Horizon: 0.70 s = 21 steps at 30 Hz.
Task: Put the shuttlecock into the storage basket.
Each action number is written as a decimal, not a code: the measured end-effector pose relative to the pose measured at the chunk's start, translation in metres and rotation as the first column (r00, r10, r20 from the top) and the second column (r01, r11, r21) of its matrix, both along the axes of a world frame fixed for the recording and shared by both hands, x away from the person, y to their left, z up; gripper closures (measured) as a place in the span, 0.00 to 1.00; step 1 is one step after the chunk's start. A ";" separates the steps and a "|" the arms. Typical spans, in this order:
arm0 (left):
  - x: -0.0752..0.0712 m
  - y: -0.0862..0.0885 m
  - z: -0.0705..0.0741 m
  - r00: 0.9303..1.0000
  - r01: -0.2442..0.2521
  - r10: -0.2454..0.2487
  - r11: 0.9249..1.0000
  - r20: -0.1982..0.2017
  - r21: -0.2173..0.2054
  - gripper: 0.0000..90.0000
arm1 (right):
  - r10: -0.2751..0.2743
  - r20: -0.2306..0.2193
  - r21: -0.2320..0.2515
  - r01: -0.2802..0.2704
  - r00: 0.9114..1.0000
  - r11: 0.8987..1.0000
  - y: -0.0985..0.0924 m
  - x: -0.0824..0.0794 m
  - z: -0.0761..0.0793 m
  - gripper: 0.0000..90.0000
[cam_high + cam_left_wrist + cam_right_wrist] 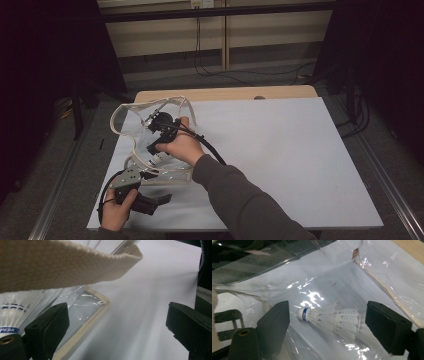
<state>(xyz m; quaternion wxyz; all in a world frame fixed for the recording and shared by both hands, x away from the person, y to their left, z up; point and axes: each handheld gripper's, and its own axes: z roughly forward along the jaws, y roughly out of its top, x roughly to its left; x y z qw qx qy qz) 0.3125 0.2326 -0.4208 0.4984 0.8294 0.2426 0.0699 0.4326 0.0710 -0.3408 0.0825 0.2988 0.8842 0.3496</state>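
Inside the clear bag (332, 277), right gripper (328, 322) jaws apart around a shuttlecock (332, 317), untouched; left gripper (117, 325) gapes too, its view half-blocked by a strap (62, 262).

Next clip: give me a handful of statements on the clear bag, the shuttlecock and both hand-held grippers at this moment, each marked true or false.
1. A white feathered shuttlecock with a blue band lies inside the transparent plastic bag with cream webbing trim. True.
2. The right hand-held gripper is clamped on the shuttlecock. False: its jaws stand apart on either side of it, pads off it.
3. The left hand-held gripper grips the bag's cream strap. False: its jaws are open with only the table between them; the strap hangs above.
4. The bag rests on a white tabletop. True.
5. The shuttlecock stands upright on its cork. False: it lies on its side.
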 end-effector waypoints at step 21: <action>0.000 -0.001 0.000 1.000 0.002 -0.002 1.000 -0.001 0.004 0.05 | 0.072 -0.005 0.077 -0.072 0.997 0.994 -0.033 -0.018 0.029 0.15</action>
